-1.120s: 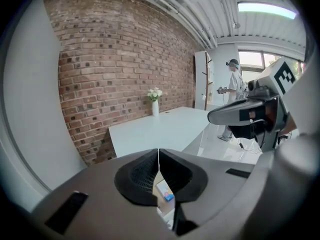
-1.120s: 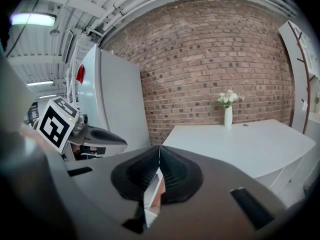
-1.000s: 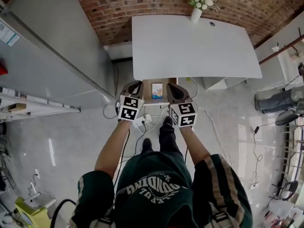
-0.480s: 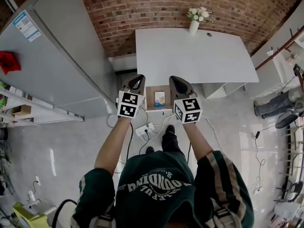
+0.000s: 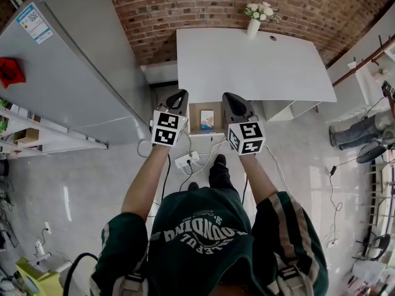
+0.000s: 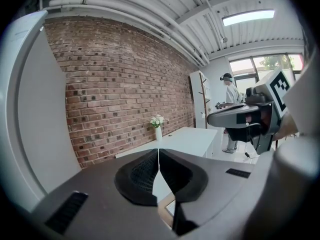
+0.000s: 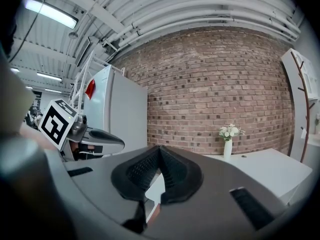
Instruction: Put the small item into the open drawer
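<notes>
Under the front edge of the white table [image 5: 247, 60] a wooden drawer [image 5: 195, 121] stands open. A small blue-and-white item [image 5: 207, 119] lies inside it. My left gripper [image 5: 180, 95] hangs above the drawer's left side, and my right gripper [image 5: 227, 97] above its right side. Both are shut and empty. In the left gripper view the left gripper [image 6: 158, 156] has its jaws meeting in a thin line, and the right gripper [image 6: 235, 115] shows at the right. In the right gripper view the right gripper [image 7: 160, 151] is also closed tip to tip.
A vase of white flowers [image 5: 254, 23] stands at the table's far edge against the brick wall. A tall grey cabinet [image 5: 74, 60] fills the left. A power strip with cables [image 5: 185, 160] lies on the floor by my feet. Another person's legs [image 5: 358, 134] show at far right.
Both grippers have risen toward the camera, most of it early on, and now cover the drawer's side edges. Their jaws stayed shut. The item in the drawer has not moved.
</notes>
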